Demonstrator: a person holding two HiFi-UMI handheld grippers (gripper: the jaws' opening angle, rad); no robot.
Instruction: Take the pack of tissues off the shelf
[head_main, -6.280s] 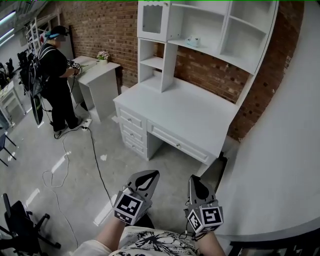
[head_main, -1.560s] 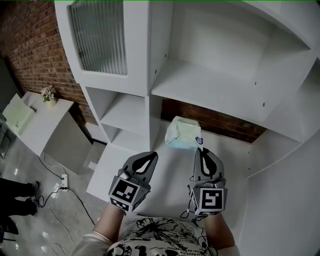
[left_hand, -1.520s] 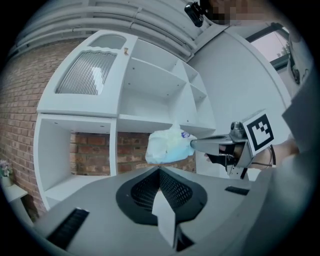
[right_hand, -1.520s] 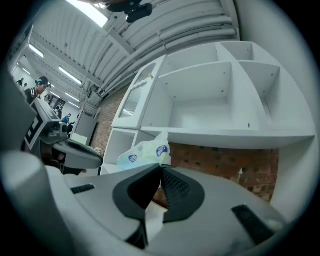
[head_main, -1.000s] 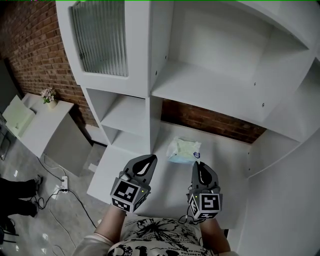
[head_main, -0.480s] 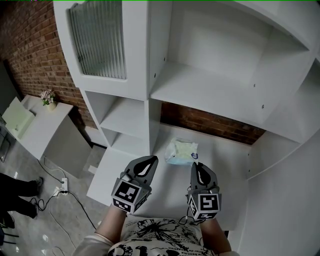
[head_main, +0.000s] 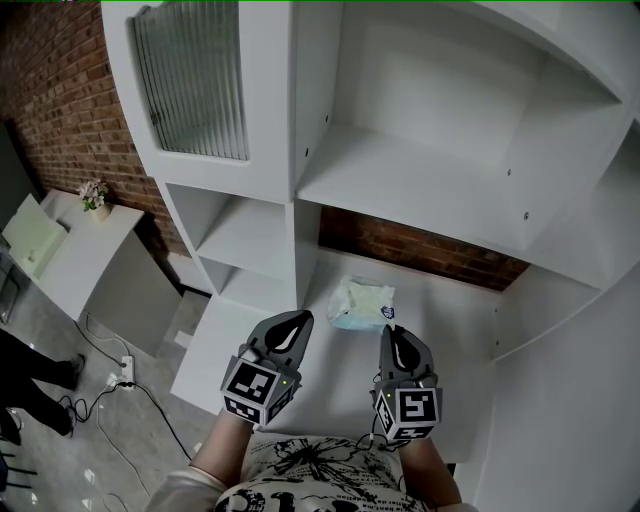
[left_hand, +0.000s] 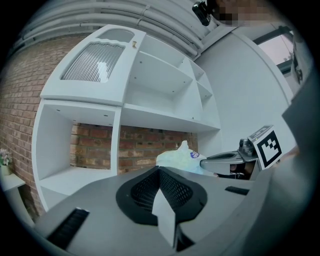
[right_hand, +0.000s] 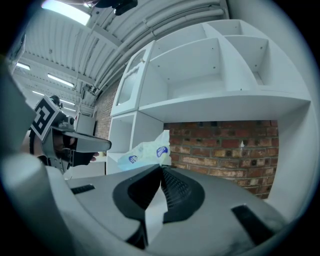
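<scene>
The pack of tissues (head_main: 362, 303), pale green with a blue logo, hangs low over the white desk top (head_main: 455, 330), below the empty shelf (head_main: 420, 180). My right gripper (head_main: 389, 331) is shut on the pack's near corner. In the right gripper view the pack (right_hand: 145, 148) sticks up just past the closed tips of that gripper (right_hand: 161, 168). My left gripper (head_main: 300, 320) is shut and empty, level with the right one and to the left of the pack. The left gripper view shows the pack (left_hand: 177, 159) touching the right gripper's tip (left_hand: 202, 163). I cannot tell if the pack rests on the desk.
A cabinet with a ribbed glass door (head_main: 190, 85) stands upper left above open cubbies (head_main: 250, 230). Brick wall (head_main: 420, 250) backs the desk. At far left are a small table with a flower pot (head_main: 95, 193), a cable and power strip (head_main: 125, 360), and a person's legs (head_main: 25, 385).
The right gripper came down from shelf height with the pack to just above the desk. Over the last half second both grippers barely moved. The person at left stepped further into view.
</scene>
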